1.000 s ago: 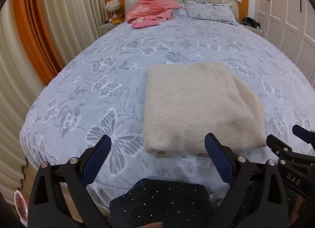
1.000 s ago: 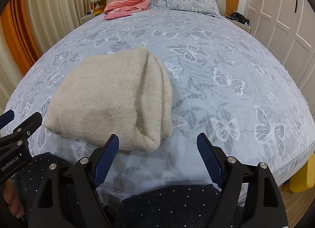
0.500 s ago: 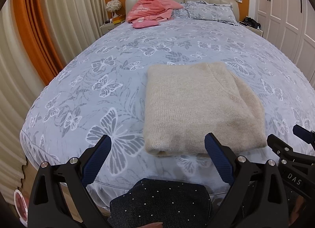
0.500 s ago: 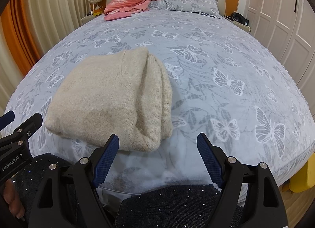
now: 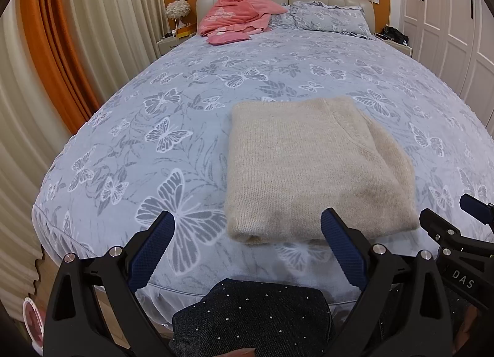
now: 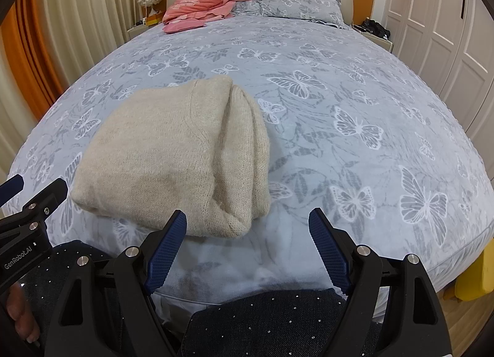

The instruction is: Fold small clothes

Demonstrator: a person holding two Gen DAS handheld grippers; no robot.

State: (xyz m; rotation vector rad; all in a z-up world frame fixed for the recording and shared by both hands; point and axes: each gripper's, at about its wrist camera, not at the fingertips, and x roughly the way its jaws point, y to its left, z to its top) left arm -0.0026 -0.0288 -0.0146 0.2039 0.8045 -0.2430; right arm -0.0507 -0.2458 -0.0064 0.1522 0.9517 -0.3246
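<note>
Lying folded near the foot of the bed (image 5: 191,110), a beige sweater (image 5: 308,165). Left gripper (image 5: 247,227) and right gripper (image 6: 248,227) hover before it, fingers spread, pinching nothing.

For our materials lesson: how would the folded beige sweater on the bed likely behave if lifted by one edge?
The beige sweater is a soft, fuzzy knit, so probably floppy. Its stacked layers look loose and would likely unfold. It seems light despite its bulk.

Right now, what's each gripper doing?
Left gripper: open, holding nothing.
Right gripper: open, holding nothing, just short of the folded sweater.
</note>
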